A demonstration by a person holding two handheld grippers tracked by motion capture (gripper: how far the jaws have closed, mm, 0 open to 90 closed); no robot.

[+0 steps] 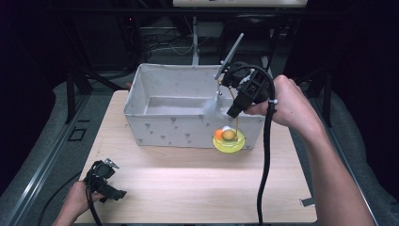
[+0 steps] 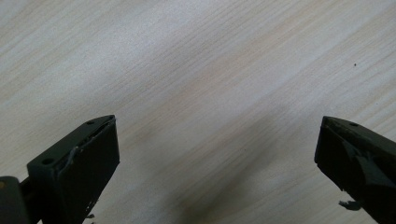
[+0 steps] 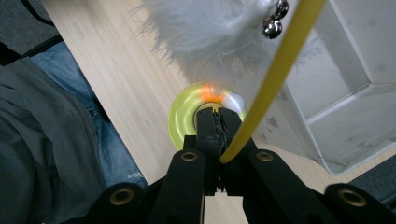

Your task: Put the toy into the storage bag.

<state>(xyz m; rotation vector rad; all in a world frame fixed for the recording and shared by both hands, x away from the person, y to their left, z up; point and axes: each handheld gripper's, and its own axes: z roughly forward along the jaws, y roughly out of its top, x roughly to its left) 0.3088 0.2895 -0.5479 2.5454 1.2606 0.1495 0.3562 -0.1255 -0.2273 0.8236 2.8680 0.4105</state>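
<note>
A cat toy hangs at the front right corner of the box: a yellow disc base [image 1: 229, 141] with an orange ball [image 1: 219, 133], a thin yellow wand [image 3: 275, 79], a white feather tuft [image 3: 210, 37] and two small silver bells [image 3: 272, 21]. My right gripper [image 3: 218, 114] is shut on the wand's lower part, with the disc [image 3: 182, 119] just beyond its tips. In the high view that gripper [image 1: 234, 112] sits raised over the box's front wall. My left gripper [image 1: 117, 180] rests low at the table's front left, jaws wide apart [image 2: 217, 126] over bare wood.
A white fabric box [image 1: 155, 127] with small grey triangles stands at the back middle of the wooden table [image 1: 188, 188], its inside [image 3: 355, 107] bare. A black cable [image 1: 266, 160] trails from the right gripper across the table. The person's jeans [image 3: 70, 121] lie beyond the table edge.
</note>
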